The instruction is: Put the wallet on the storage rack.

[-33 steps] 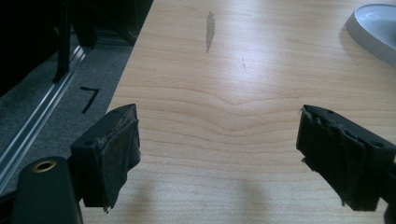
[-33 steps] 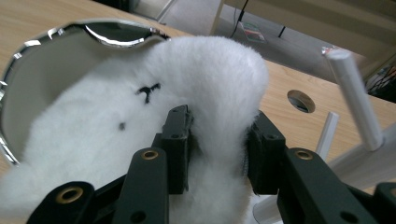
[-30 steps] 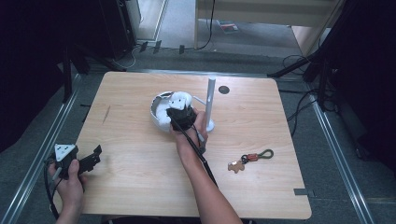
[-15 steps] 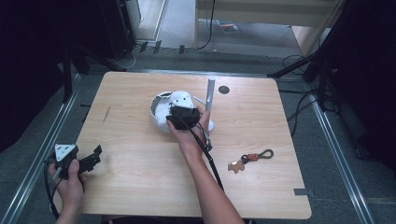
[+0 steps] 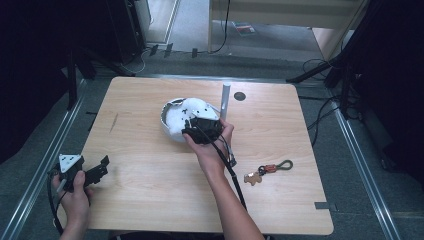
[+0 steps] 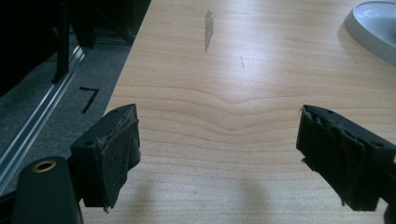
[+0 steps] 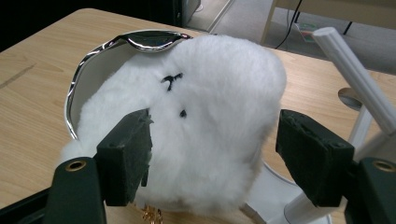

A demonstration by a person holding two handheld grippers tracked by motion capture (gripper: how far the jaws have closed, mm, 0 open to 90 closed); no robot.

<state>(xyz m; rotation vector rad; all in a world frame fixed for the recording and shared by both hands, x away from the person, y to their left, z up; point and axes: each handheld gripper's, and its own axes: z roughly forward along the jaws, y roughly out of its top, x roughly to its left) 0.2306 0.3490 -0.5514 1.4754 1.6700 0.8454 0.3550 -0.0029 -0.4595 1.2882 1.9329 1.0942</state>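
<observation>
Right tool [image 7: 212, 154] has just been spreading its jaws, the white plush toy [image 7: 205, 126] between them but seemingly no longer pinched, resting ahead in the silver bowl [image 7: 140, 39], so the drop-off looks done; left tool [image 6: 219, 158] gapes empty over the surface [image 6: 224, 70].

Wooden table [image 5: 150, 195] on grey floor [image 5: 360, 150]

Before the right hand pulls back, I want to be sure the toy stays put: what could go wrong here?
The jaws of the right gripper have just been opening, and the white plush toy sits between them, heaped above the rim of the bowl. One pad looks close to the fur, so pulling back could snag it and drag the toy out. The white stand is right beside the gripper, and a sideways move might knock it.
</observation>
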